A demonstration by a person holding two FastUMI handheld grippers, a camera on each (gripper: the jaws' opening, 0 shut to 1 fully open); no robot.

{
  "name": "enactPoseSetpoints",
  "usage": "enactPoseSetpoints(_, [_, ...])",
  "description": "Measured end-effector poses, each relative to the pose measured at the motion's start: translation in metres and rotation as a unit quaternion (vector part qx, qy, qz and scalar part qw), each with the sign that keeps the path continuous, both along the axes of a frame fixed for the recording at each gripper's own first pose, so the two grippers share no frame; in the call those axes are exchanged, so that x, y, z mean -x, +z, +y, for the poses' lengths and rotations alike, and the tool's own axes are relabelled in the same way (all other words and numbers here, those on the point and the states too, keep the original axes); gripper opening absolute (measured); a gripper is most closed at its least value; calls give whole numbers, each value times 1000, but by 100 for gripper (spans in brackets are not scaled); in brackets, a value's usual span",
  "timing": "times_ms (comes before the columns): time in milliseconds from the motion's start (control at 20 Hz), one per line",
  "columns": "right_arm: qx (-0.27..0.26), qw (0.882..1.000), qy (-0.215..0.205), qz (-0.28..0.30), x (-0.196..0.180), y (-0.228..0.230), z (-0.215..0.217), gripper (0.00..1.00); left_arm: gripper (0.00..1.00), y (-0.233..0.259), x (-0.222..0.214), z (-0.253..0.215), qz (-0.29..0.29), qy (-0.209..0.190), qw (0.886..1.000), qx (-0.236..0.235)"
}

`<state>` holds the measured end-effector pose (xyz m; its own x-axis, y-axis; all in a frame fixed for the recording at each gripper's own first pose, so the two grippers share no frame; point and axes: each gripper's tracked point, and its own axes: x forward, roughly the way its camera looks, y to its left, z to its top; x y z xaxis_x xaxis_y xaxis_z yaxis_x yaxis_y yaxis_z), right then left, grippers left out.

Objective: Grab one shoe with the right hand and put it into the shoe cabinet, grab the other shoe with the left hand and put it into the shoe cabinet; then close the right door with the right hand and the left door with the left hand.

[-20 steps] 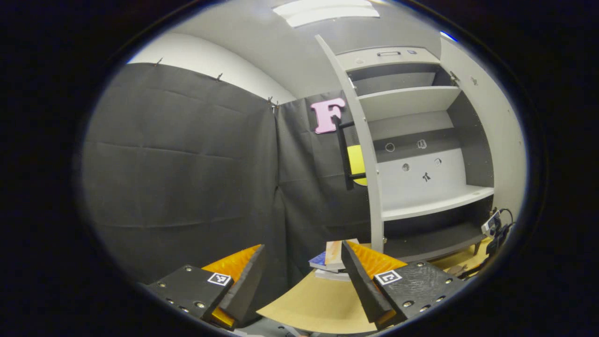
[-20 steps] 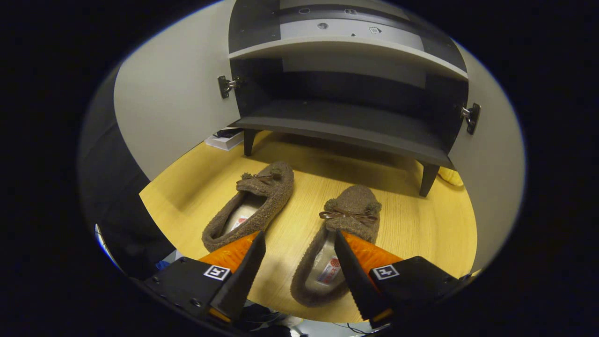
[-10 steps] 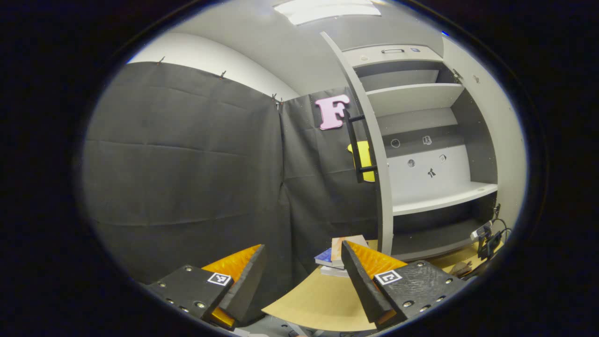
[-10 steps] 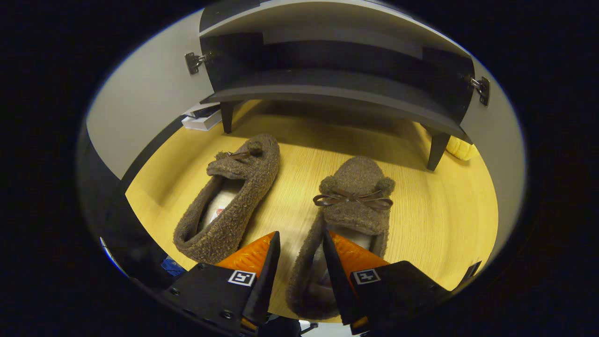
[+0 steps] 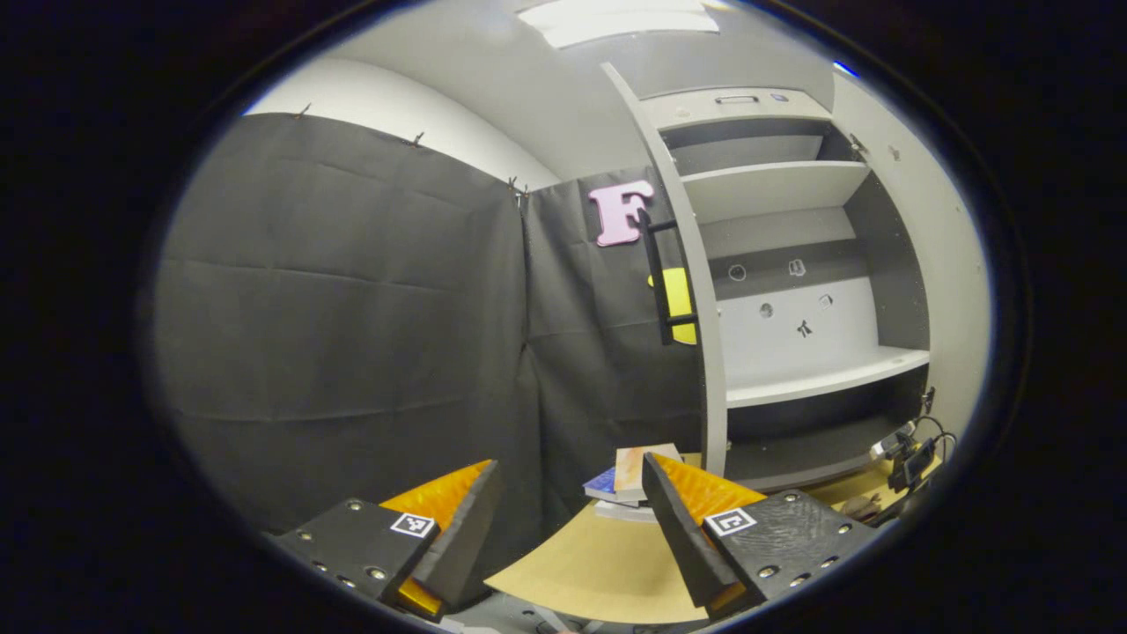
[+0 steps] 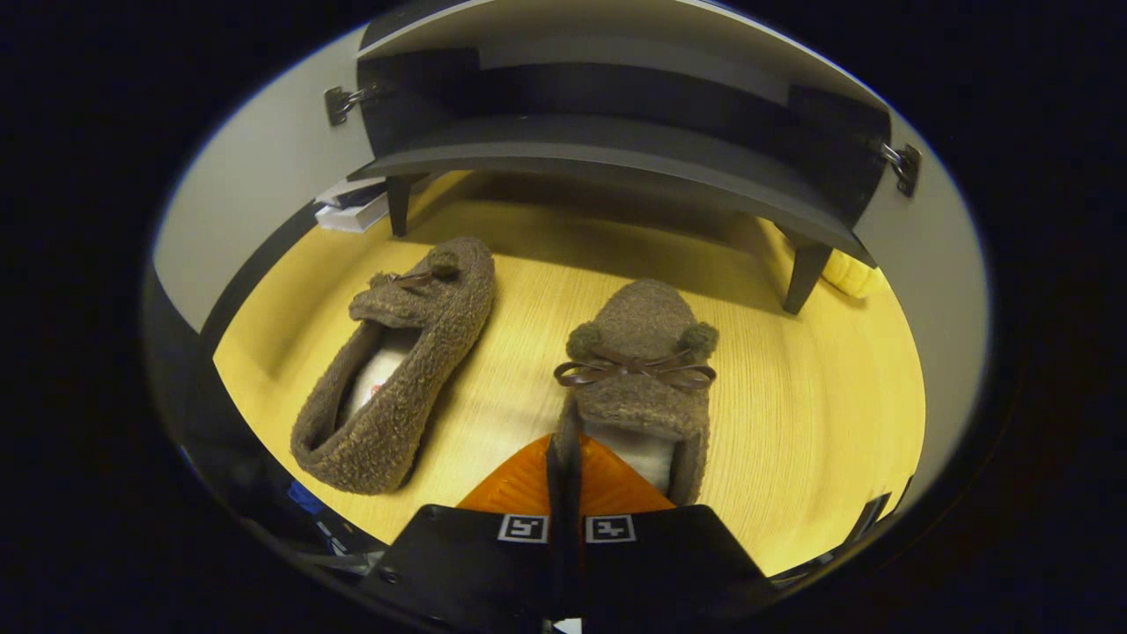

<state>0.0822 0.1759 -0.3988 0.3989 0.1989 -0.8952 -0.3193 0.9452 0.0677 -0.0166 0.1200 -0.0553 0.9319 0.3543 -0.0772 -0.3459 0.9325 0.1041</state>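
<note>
In the right gripper view the right gripper [image 6: 563,467] has its two fingers drawn nearly together, pinching the left side wall of the nearer brown fuzzy slipper [image 6: 641,370] just behind its vamp; one finger sits outside the wall and the other inside the opening, over the pale insole. That slipper lies flat on the yellow wooden floor [image 6: 792,414], toe toward the shoe cabinet [image 6: 616,150], with a dark brown bow [image 6: 629,370] and two small pompoms across the front. The second slipper [image 6: 396,361] lies to its left, apart from it, angled with its toe toward the cabinet's left leg, its open heel end nearest the camera. The cabinet's dark bottom shelf stands on short dark legs just beyond both slippers. Both of its pale doors are swung open, hinges visible on each side. A small stack of books [image 6: 352,204] lies on the floor by the left leg, and a yellow object [image 6: 850,275] sits behind the right leg.

In the left gripper view the left gripper [image 5: 568,519] is held wide apart with nothing between its fingers, aimed at the black cloth wall [image 5: 352,335]. To its right the open cabinet shows its pale shelves, the left door [image 5: 696,291] edge-on with its dark bar handle [image 5: 656,277]. The books [image 5: 629,475] lie near that door's foot
</note>
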Motion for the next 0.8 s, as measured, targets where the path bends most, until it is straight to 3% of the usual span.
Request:
enactPoseSetpoints(50, [-3, 1000, -3, -6, 0, 5, -4, 1, 100, 1, -1, -3, 0, -4, 1000, 0])
enactPoseSetpoints(200, [-9, 1000, -5, -23, -4, 20, -13, 1, 100, 5, -1, -11, -5, -10, 1000, -3])
enactPoseSetpoints(250, [-13, 1000, -8, -25, -4, 25, -15, 1, 94, 7, -2, -14, -7, -13, 1000, -2])
enactPoseSetpoints(300, [-19, 999, -10, -26, -5, 29, -17, 0, 100, 7, -3, -18, -8, -17, 1000, -1])
enactPoseSetpoints(450, [-32, 999, -21, -34, -6, 43, -21, 1, 100, 12, -7, -32, -12, -33, 999, 0])
enactPoseSetpoints(500, [-34, 998, -22, -38, -6, 49, -23, 0, 94, 11, -8, -37, -13, -38, 999, 0])
enactPoseSetpoints(550, [-37, 998, -23, -44, -7, 55, -25, 0, 100, 12, -10, -42, -14, -44, 999, 0])
enactPoseSetpoints(800, [-50, 995, -20, -80, -14, 97, -32, 1, 100, 17, -16, -59, -20, -66, 998, 2])
